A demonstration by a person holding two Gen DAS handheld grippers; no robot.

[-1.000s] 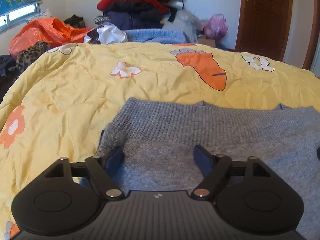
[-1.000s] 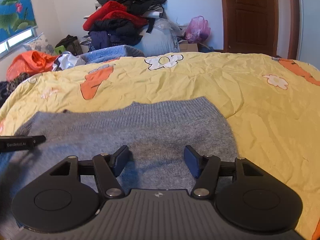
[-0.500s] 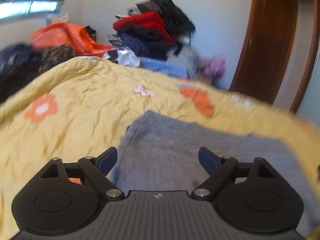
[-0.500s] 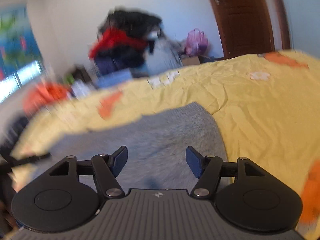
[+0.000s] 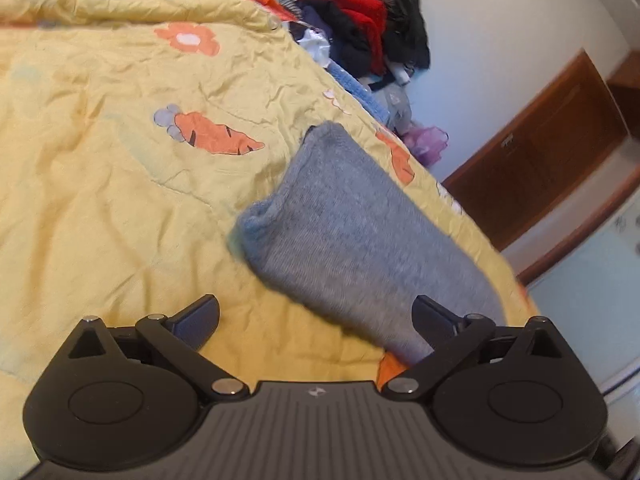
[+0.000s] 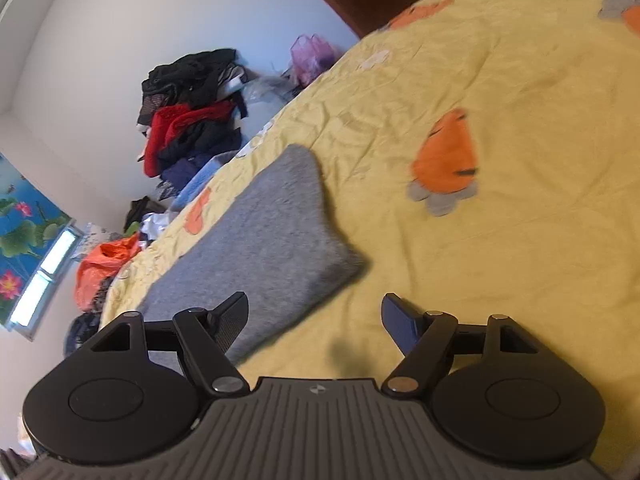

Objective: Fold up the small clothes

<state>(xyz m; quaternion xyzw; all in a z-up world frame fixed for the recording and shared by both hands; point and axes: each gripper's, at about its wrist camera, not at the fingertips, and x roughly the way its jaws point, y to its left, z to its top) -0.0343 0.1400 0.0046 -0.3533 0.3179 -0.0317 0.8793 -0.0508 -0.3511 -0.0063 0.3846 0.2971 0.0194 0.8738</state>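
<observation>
Both views have rolled and swung outward, jaws just opening with nothing between them: left tongs (image 5: 316,322) and right tongs (image 6: 314,320) gape, while the sweater (image 5: 352,240) lies seemingly folded on the quilt (image 5: 100,184), perhaps needing another fold.

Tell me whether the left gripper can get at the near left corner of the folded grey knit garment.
Probably yes: left gripper is open, nothing lies between it and the folded grey knit garment.

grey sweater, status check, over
Left gripper and right gripper open, jaws just widening, nothing between. Grey sweater folded on yellow quilt. Nothing in the way.
</observation>
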